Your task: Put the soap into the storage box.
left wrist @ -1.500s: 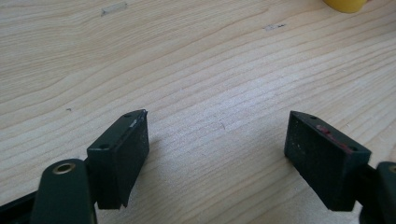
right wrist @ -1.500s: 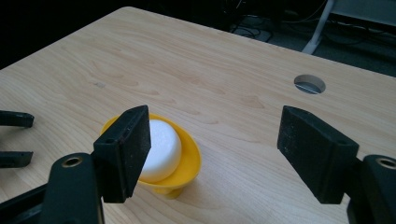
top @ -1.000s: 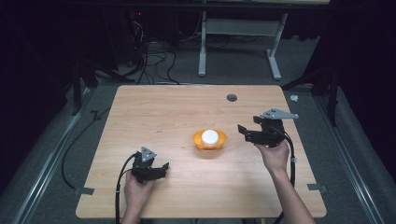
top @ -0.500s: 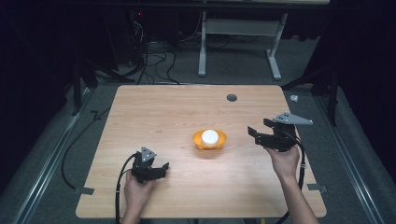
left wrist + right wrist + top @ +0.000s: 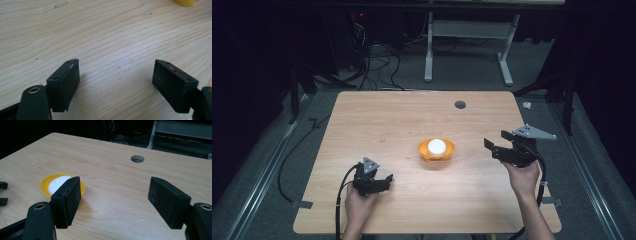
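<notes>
An orange bowl [image 5: 436,150] stands at the middle of the wooden table [image 5: 387,125] with a round white thing [image 5: 437,146] in it. My left gripper [image 5: 385,181] rests low near the front left, open, with bare wood between its jaws [image 5: 116,65]; the bowl's rim [image 5: 186,2] peeks in at the top right of the left gripper view. My right gripper [image 5: 495,141] hovers right of the bowl, pointing left toward it and open with nothing held. In the right gripper view [image 5: 115,182] the bowl [image 5: 47,185] and the white thing [image 5: 58,183] sit partly behind the left jaw.
A round cable hole [image 5: 460,104] lies in the table's far side, also ahead of the right gripper as the hole [image 5: 137,158]. Cables trail from both grippers off the front edge. Dark floor, cables and a desk frame [image 5: 467,50] lie beyond the table.
The right gripper has drifted to the right and slightly toward the front edge, away from the bowl. The left gripper and the bowl have stayed put.
</notes>
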Demonstrator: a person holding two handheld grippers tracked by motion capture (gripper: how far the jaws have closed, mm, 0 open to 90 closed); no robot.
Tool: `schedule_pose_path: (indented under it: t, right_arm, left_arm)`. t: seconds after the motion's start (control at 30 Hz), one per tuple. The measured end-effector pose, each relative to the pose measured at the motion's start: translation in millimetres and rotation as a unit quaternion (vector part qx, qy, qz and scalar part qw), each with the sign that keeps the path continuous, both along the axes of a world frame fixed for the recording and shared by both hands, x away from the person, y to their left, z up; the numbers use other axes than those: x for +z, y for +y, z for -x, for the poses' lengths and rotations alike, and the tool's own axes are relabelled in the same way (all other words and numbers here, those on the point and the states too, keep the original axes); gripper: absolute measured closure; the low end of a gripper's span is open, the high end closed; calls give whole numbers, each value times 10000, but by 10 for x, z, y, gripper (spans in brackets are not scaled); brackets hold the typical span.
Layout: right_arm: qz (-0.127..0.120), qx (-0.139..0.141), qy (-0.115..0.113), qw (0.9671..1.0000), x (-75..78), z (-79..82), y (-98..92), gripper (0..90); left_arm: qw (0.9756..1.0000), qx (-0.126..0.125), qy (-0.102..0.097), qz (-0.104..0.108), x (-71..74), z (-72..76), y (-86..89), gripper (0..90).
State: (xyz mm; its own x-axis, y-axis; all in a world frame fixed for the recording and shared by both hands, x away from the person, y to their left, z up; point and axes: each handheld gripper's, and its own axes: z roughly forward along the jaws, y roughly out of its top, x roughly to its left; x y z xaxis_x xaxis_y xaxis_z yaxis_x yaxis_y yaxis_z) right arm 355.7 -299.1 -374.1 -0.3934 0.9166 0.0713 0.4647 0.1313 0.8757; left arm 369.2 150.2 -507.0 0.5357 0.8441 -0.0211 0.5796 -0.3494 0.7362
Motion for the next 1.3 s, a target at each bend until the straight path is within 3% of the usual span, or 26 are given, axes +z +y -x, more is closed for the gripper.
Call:
schedule_pose_path:
  t: [0.6,1.3]
  right_arm:
    - [-80,-209,15,9997,-141,209,-183,278]
    - [-225,-187,165,9994,-355,348,-167,291]
  left_arm:
    - [10000,1,-2,-3,0,0,-1,224]
    - [10000,5,-3,-8,0,2,-2,223]
